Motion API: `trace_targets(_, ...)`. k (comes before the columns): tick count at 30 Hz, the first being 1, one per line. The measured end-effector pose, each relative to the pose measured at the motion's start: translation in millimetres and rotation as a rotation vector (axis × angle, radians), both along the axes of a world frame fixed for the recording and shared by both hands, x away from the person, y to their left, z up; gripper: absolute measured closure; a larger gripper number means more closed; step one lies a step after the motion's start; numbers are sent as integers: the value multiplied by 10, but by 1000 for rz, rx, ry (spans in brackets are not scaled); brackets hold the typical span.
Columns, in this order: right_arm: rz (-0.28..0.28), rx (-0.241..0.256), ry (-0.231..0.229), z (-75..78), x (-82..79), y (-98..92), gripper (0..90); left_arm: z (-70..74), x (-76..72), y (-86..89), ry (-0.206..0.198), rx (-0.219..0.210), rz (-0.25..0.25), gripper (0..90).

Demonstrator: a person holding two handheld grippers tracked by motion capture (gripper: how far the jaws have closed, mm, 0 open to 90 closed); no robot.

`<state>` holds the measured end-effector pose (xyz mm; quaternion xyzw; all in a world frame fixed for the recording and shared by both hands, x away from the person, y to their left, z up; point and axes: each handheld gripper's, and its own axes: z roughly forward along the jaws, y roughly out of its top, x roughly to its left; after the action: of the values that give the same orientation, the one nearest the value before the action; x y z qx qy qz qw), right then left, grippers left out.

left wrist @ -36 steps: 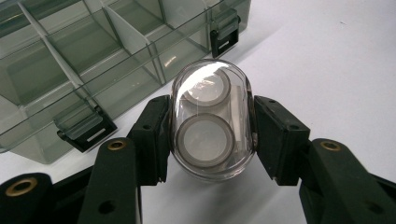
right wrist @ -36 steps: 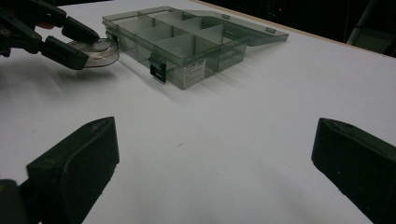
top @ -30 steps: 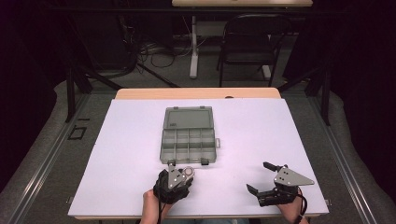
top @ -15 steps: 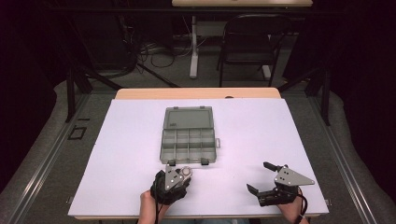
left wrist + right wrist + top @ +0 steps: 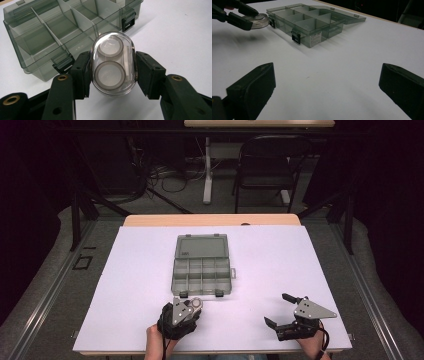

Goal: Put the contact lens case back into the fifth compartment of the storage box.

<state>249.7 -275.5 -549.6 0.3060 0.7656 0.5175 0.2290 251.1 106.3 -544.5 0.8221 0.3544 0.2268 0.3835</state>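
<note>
Gripping clear capsule | left hand-held gripper unmoved by organizer box | right hand-held gripper released, unmoved

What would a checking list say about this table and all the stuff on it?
Surface: table with a white top, bare wood strip at the far edge.
Job's things: open grey box with dividers, compartments look empty; clear capsule holding two round discs.
Clutter: nothing seen.
Tongs: left tongs shut on the capsule, near the box's front; right tongs open, holding nothing.
Cables: cable trailing by the right hand.
Surroundings: chair, floor wires, dark room.
</note>
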Motion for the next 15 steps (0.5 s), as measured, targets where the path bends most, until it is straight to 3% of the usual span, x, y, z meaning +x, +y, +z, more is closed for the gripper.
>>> trace_targets(15,-1,-2,2,-1,-1,-2,5,23,-6,38,-13,3,7,489)
